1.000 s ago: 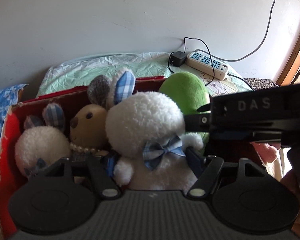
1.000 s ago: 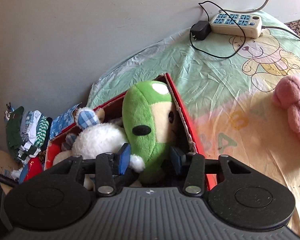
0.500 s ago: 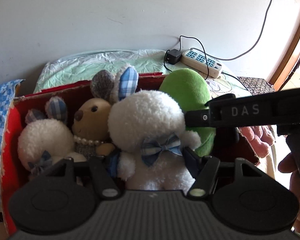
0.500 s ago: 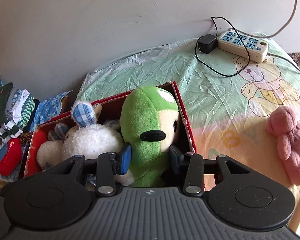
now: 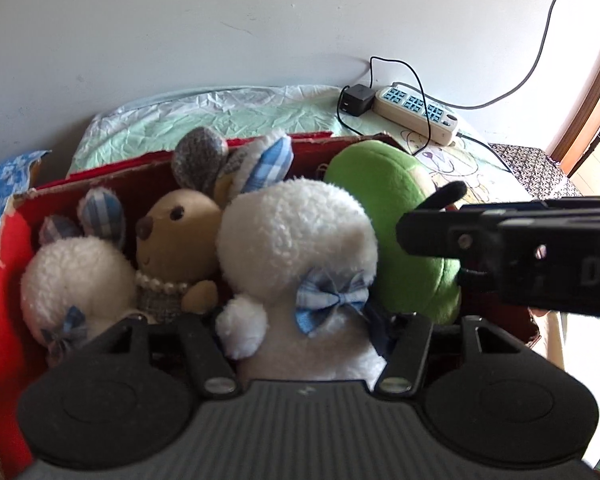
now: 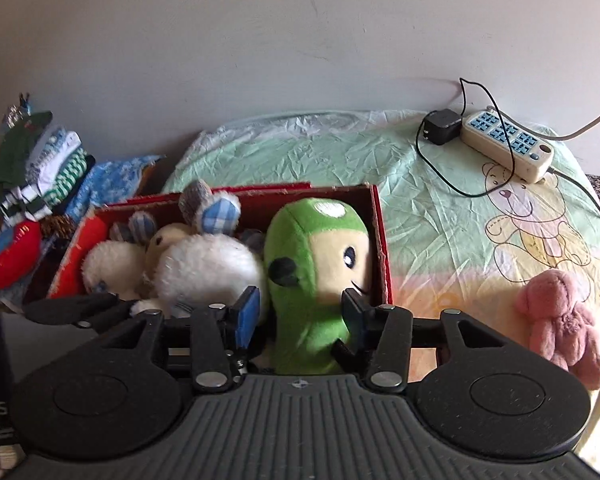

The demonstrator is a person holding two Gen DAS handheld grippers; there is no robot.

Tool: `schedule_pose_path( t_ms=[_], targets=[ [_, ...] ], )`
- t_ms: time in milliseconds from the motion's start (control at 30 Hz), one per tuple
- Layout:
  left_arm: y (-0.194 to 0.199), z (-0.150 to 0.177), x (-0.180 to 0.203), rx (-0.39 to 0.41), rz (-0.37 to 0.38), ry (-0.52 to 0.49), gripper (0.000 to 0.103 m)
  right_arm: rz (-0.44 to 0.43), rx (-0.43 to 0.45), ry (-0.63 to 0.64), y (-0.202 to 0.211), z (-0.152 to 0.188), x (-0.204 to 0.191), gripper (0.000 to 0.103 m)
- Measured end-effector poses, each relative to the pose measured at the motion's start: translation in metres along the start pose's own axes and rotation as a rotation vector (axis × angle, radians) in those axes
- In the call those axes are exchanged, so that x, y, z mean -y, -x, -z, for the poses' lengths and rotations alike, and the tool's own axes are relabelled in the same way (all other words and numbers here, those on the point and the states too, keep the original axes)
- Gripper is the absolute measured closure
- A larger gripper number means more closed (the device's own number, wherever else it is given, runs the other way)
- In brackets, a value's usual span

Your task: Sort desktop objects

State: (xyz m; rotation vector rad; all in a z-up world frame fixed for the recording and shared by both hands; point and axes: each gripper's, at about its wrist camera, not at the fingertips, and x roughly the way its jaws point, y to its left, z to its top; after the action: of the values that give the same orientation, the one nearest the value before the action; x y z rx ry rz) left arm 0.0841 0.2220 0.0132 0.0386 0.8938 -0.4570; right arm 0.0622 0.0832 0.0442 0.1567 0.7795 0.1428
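Green plush toy (image 6: 312, 280) stands upright at the right end of the red box (image 6: 382, 240), right gripper (image 6: 300, 312) fingers apart either side. Left gripper (image 5: 300, 344) fingers flank the white bunny (image 5: 300, 256), apart. Placement appears complete; withdrawal next, then pink plush (image 6: 560, 320) on the counter.

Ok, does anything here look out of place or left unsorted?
One thing: the pink plush toy lies alone on the tablecloth, right of the red box that holds the other plush toys. The box rim looks frayed. Nothing spilled.

R gripper (image 6: 300, 316) fingers flank green plush (image 6: 314, 276) in red box (image 6: 382, 240).
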Motion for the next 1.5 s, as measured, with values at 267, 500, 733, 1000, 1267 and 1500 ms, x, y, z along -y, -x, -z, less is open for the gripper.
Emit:
schedule_pose_path(
  t_ms=[267,500,733,1000,1267,1500],
  targets=[
    [-0.011,-0.006,0.021,0.011,-0.052,-0.055,0.042,-0.067,-0.011,-0.134,-0.015,0.001,0.018,0.066],
    [-0.003,-0.004,0.013,0.011,-0.028,-0.047,0.04,-0.112,0.051,-0.118,0.003,0.004,0.014,0.067],
    [0.047,0.009,-0.001,0.111,-0.01,-0.047,0.038,-0.204,0.104,-0.077,0.018,0.003,0.006,0.074],
    [0.045,0.02,0.0,0.062,0.041,-0.042,0.044,-0.306,-0.008,-0.06,0.0,0.004,-0.007,0.081],
    [0.014,0.008,0.006,0.03,0.042,-0.009,0.043,-0.261,-0.097,-0.143,-0.038,0.002,0.009,0.082],
    [0.0,0.006,0.015,0.038,0.003,-0.022,0.042,-0.271,-0.091,-0.178,-0.045,0.005,0.017,0.083]
  ],
)
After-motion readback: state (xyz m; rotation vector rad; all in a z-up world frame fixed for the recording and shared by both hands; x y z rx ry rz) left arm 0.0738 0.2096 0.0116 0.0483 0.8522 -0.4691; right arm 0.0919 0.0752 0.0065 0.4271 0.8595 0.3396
